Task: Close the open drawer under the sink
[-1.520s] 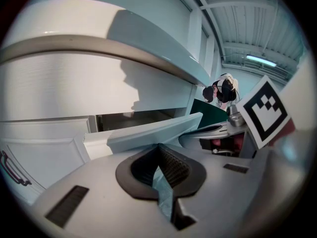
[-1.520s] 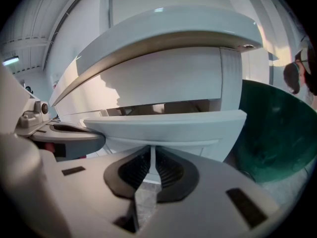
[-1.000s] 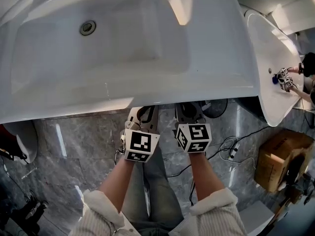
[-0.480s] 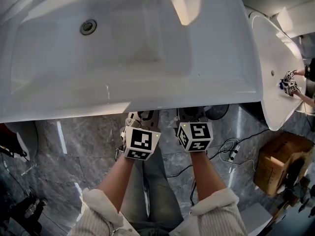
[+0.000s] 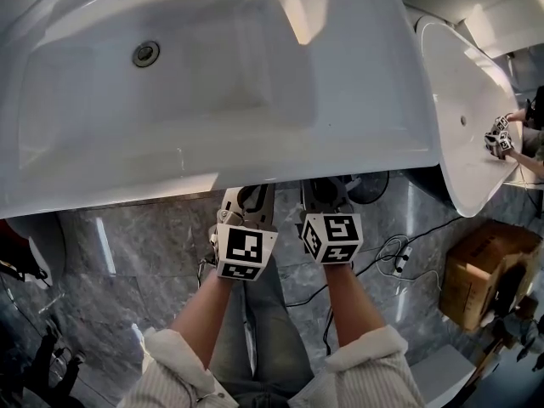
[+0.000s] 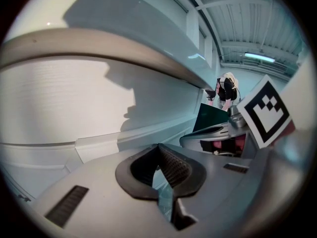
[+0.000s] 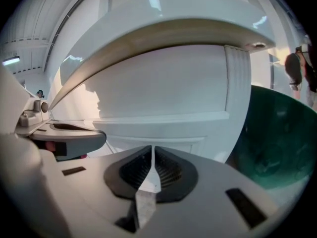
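Facing the white drawer (image 7: pixel 163 88) (beneath the sink (image 5: pixel 255 155)), left hand-held gripper (image 6: pixel 158 148) and right hand-held gripper (image 7: pixel 152 150) sit closed, empty.

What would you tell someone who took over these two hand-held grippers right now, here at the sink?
Left gripper: shut, empty.
Right gripper: shut, empty.
Position: both are side by side beneath the sink, at its front rim, with tips aimed at the white drawer front.
Done: from above, nothing sticks out past the rim, so the drawer looks pushed in or nearly so.
Left: I can't tell if it is flush. Check, push once more if needed, then back away.
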